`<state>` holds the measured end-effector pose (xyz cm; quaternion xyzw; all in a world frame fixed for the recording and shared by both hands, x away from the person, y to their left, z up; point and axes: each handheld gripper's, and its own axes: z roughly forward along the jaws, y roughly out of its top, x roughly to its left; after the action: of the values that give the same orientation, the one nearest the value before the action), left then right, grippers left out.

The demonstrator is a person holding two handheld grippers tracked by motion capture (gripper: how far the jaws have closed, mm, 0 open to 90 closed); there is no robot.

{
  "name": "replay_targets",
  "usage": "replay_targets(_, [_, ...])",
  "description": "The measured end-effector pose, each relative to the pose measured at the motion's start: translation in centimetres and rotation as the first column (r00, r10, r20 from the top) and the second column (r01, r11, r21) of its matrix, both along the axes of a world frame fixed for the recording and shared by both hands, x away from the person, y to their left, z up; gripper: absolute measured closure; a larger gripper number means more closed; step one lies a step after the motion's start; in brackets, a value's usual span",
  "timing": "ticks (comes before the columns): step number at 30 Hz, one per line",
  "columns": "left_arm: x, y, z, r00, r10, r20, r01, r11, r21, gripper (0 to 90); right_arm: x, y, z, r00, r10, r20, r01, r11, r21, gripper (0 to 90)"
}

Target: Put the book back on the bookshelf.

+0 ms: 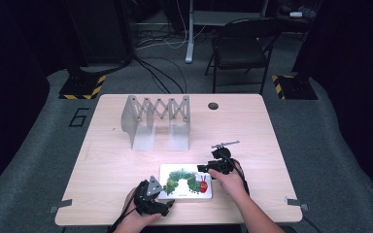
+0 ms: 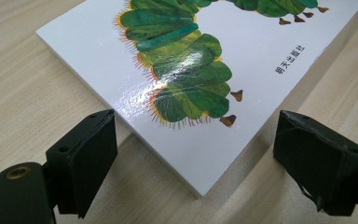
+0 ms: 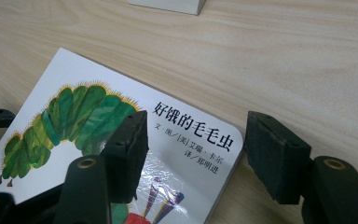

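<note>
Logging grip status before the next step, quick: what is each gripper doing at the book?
Left gripper: open, a corner of the book between its jaws, untouched.
Right gripper: open, straddling the book's edge, not gripping.

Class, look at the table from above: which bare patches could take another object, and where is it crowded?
Free: the wide strip between the folding rack and the book, the table's left side beside the rack, and its right side past the round hole. Crowded: the near edge, where the left gripper and right gripper flank the book.
</note>
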<state>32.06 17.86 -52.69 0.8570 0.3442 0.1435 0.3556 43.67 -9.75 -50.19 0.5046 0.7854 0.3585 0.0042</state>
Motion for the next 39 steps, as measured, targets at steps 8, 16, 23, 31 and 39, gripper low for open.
replay_targets(8, [0.0,0.0,0.0,1.0,0.003,-0.001,-0.003,1.0,-0.002,13.2,-0.3,0.0,0.6,1.0,-0.005,0.006,0.005,1.0,0.007,40.3])
replay_targets(16, [0.0,-0.2,-0.2,1.0,0.002,0.006,-0.002,1.0,0.004,8.9,-0.4,-0.1,1.0,0.9999,-0.012,0.007,0.012,0.9998,0.019,40.3])
replay_targets(23, [0.1,-0.2,-0.1,1.0,0.0,-0.005,0.0,0.9999,0.014,7.7,-0.7,0.0,1.5,0.9994,-0.009,0.033,0.008,0.9998,0.02,40.4])
replay_targets(31, [0.2,-0.3,-0.2,1.0,0.006,0.002,-0.006,0.9999,0.009,7.0,-1.0,-0.2,2.3,0.9987,-0.013,0.049,0.01,0.9986,0.052,40.7])
replay_targets(39, [0.4,-0.4,-0.1,0.9999,0.014,0.003,-0.014,0.9997,0.021,6.7,-1.0,-0.4,2.8,0.9967,0.003,0.081,-0.009,0.9976,0.068,40.9])
